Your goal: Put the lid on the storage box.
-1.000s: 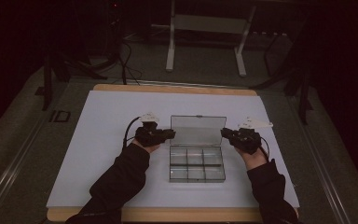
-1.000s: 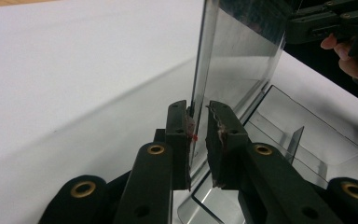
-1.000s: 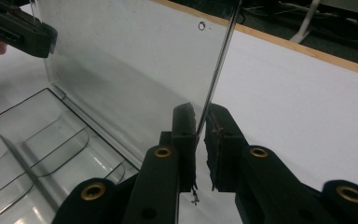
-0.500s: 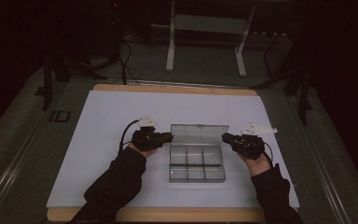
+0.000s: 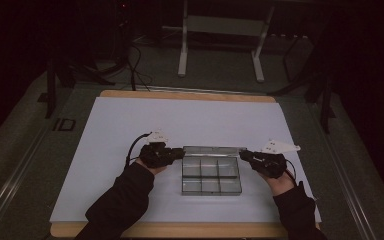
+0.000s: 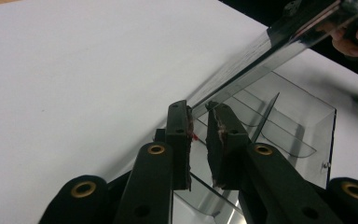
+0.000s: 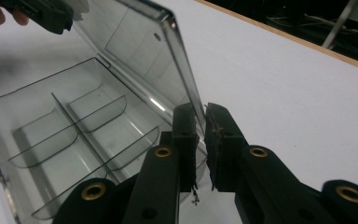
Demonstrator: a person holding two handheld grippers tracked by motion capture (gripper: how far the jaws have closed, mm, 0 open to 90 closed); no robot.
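A: Where is the clear compartment box [image 5: 211,176] located?
B: On the white table sheet [image 5: 130,125], between both grippers, lid [image 7: 140,42] raised.
A: Left gripper [image 6: 199,121]?
B: Clamped on one end of the lid edge.
A: Right gripper [image 7: 200,122]?
B: Pinched on the opposite end. Six empty compartments are seen.

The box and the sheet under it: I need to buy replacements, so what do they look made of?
Box: clear, glossy hard plastic, probably; its dividers and the surface below show through it, and the lid edges catch highlights. Sheet: matt white, flat, no glare; paper or thin board, can't tell which.
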